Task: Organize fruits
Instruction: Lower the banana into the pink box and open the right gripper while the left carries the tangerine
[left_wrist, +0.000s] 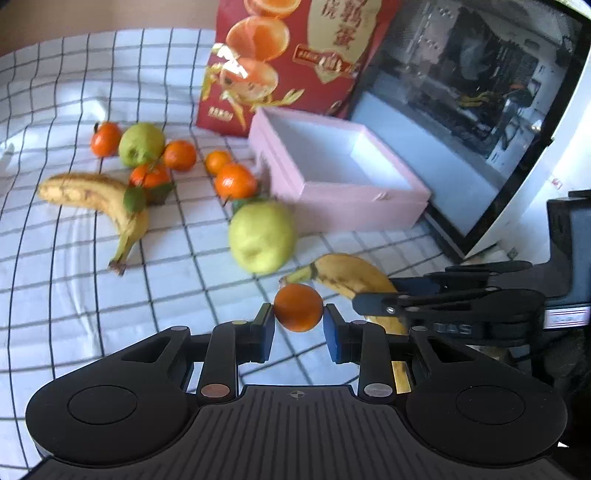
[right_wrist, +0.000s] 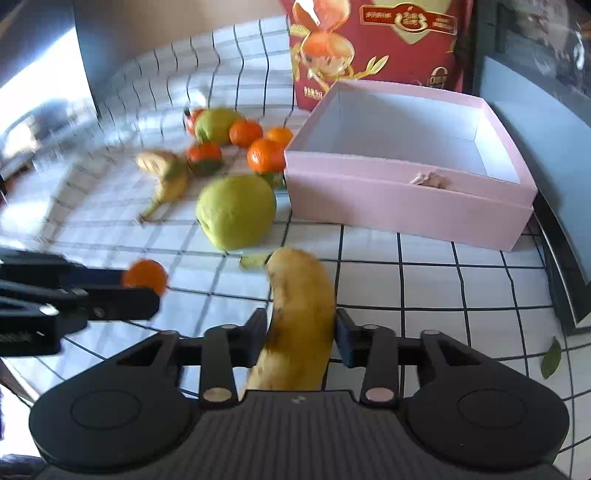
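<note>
Right wrist view: right gripper (right_wrist: 300, 328) clamps banana (right_wrist: 301, 317); guava (right_wrist: 236, 212) fronts pink box (right_wrist: 406, 199).

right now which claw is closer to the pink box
Right. The right claw, gripping a banana, sits just before the pink box; the left claw is further left.

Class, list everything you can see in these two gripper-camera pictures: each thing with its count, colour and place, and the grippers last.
Tangerines: six, orange; five loose on the cloth, one held tangerine in the left gripper.
Green fruits: two; one among the tangerines, one nearer the box.
Bananas: two, yellow; one on the cloth, one held banana in the right gripper.
Pink box: one, open, no fruit inside.
Red carton: one, behind the box.
Checked cloth: one, white, under everything.
Loose leaf: one, green, on the cloth.
Left gripper: shut on the tangerine.
Right gripper: shut on the banana.
</note>
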